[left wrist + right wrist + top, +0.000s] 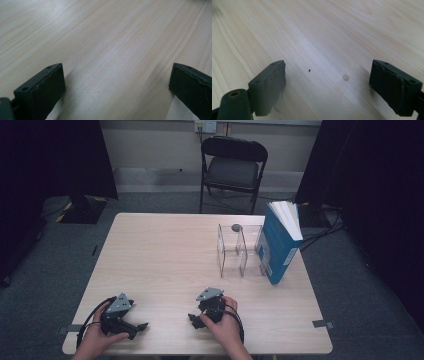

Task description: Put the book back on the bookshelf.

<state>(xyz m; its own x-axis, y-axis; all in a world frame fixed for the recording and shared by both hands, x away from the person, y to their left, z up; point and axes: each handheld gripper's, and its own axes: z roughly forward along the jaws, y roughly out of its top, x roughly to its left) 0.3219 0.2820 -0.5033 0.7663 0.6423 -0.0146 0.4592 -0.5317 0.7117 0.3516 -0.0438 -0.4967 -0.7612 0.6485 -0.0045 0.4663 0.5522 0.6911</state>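
**Resting at the near edge, nothing picked up yet**

Holding both tools low on the pale wood-grain table, you have not begun any handling that shows. Your left gripper has its black jaws spread wide with only bare wood between them; your right gripper is spread just as wide and also holds nothing, with a small dark speck and a faint round mark on the wood ahead of it. In the high view both tools sit near the table's front edge, the left one toward the near left corner, the right one close to the middle.

The nearest things to work on stand well apart from you: a clear acrylic two-bay stand toward the far right, and a thick blue book upright, touching or just beside the stand's right side, close to the table's right edge. So every step seems left to do.

You have open wood between the grippers and the stand. Room is tight only at the book, where the right edge is near; a shove outward could tip it off. A black folding chair stands beyond the far edge.
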